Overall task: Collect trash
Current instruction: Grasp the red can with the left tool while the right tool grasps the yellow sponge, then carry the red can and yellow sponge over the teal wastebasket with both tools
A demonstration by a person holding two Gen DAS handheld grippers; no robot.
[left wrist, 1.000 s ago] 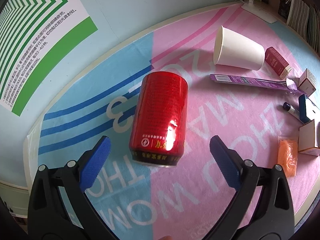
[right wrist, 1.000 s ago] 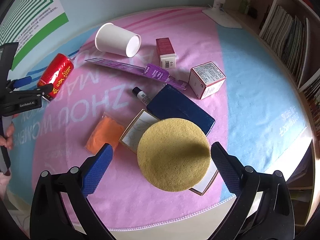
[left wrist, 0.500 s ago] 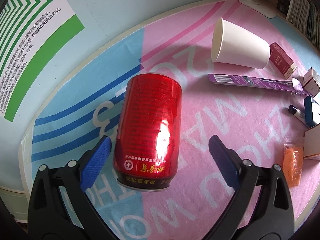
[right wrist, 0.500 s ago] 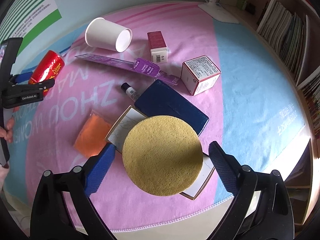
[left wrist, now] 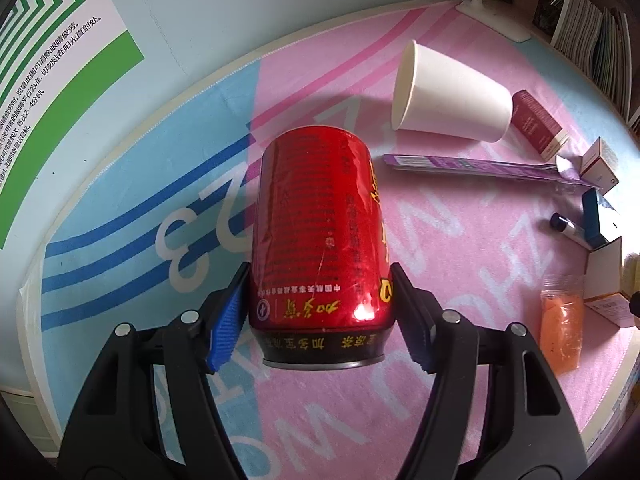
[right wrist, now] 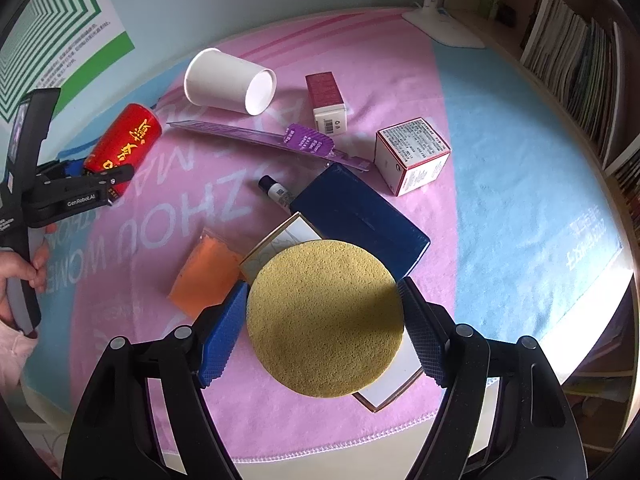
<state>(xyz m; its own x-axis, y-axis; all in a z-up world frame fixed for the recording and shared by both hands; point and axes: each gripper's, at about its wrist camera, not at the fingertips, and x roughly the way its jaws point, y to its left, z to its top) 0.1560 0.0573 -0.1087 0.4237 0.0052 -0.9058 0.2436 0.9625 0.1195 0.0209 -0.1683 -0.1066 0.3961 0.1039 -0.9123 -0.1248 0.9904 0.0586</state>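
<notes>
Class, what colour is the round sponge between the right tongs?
Mustard yellow sponge, clearest in the right wrist view.

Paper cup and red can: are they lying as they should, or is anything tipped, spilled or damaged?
Both are tipped over. The white paper cup lies on its side on the pink cloth, nothing spilled near it. The red can also lies on its side, its wall slightly creased, between the left gripper pads, whose jaws have just been closing.

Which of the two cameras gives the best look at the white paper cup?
The right wrist view: the paper cup lies on its side, seen whole, with its base showing. The left wrist view shows it from the open end, so the mouth is visible instead.
</notes>
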